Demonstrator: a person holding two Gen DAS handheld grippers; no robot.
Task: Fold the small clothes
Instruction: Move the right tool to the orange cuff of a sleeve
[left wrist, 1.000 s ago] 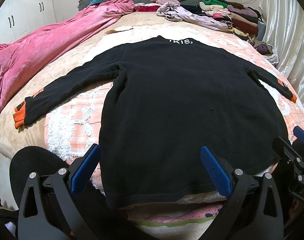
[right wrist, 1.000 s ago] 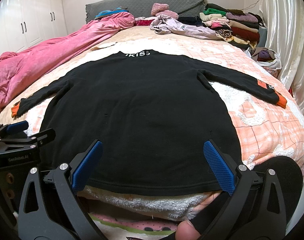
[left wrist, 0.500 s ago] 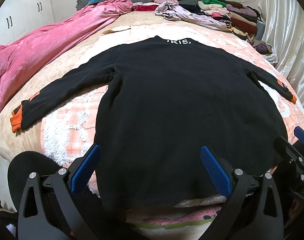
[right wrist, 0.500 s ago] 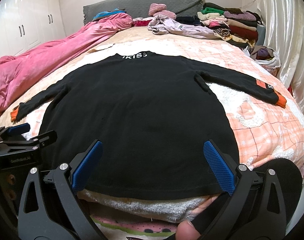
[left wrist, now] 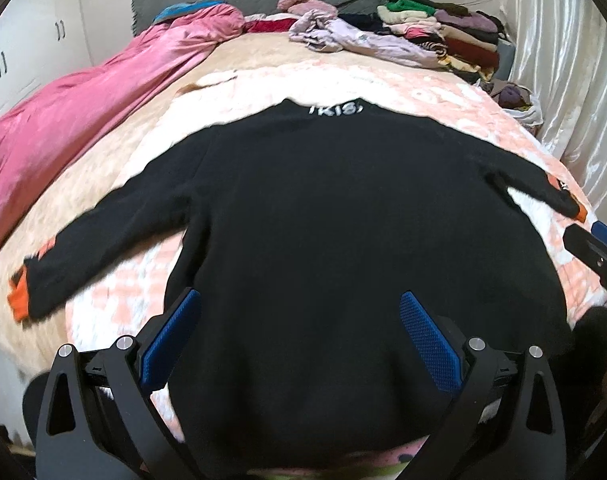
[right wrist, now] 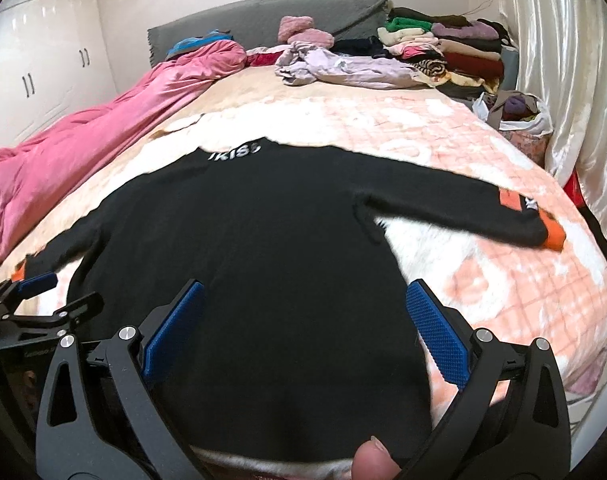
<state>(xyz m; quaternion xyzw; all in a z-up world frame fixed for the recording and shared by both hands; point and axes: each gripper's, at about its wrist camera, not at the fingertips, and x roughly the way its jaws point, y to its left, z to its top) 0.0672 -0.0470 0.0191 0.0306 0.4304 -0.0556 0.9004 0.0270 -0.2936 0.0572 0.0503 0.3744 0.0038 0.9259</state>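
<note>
Sweater (left wrist: 335, 240) is lying flat on bed (right wrist: 483, 152) | probably soft, limp | both grippers' fingers (left wrist: 427, 344) are gaping wide, holding nothing | taking hem corners.

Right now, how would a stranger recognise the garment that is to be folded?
On the bed, nearest the foot, a black sweater lies flat, sleeves outspread. Unlike the clothes piled by the headboard, it has orange cuffs and white collar lettering.
</note>
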